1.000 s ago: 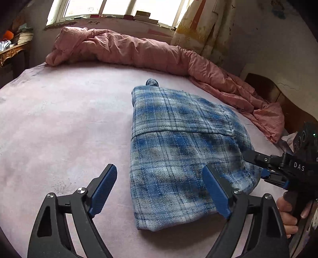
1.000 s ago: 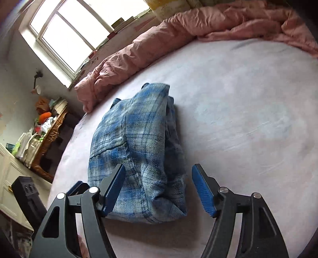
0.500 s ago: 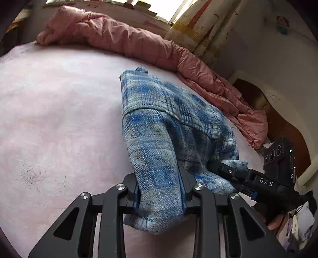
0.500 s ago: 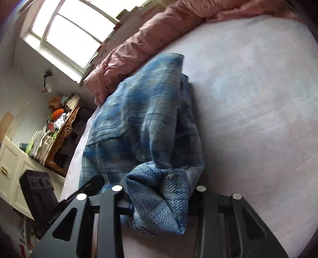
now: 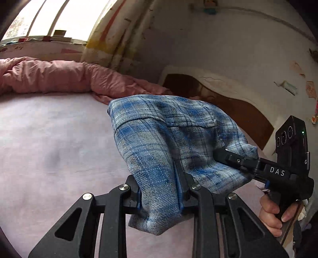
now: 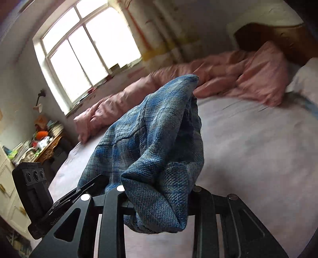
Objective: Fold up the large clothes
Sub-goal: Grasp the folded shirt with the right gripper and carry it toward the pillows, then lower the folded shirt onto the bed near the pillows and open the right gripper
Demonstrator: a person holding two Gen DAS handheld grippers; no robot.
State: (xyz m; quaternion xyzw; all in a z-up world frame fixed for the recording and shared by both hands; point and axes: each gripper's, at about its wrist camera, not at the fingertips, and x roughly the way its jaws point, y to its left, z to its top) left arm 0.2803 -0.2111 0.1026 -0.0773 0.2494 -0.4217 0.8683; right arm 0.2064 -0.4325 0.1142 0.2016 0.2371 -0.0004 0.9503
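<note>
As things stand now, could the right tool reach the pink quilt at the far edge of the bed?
Probably not yet: the right tool is shut on the plaid shirt, as is the left tool. The pink quilt lies well beyond, across bare bed.

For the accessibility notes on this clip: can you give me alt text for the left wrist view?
The left gripper is shut on a corner of a folded blue plaid shirt, raised above a pale pink bed sheet. At right, the right gripper clamps the shirt's other corner. A rumpled pink quilt lies along the far edge, under a window.
</note>
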